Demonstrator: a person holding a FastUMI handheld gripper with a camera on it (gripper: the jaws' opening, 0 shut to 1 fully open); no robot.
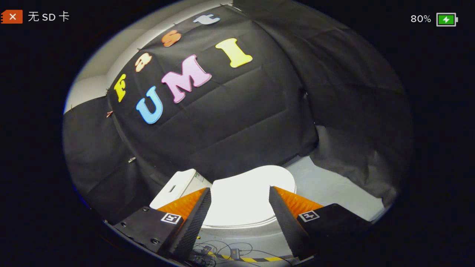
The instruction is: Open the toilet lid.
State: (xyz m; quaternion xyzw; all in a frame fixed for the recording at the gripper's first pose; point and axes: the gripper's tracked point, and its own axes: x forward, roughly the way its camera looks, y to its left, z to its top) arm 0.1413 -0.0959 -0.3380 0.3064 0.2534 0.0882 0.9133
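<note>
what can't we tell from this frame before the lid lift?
- Toilet lid: overexposed in the gripper view, so its front lip and any gap to the seat are washed out; its sides are covered by the open tongs.
- Tank: partly hidden behind one finger.
- Cables on the floor below the bowl: too small and dark to trace.
- Contact: whether the fingers touch the lid cannot be told.

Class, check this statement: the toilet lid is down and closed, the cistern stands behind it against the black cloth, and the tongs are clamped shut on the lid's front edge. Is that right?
One thing is wrong. The tongs are open, their fingers apart and gripping nothing, with the toilet lid seen between them in the gripper view. The lid is down and closed, and the cistern stands behind it against the black cloth.
</note>
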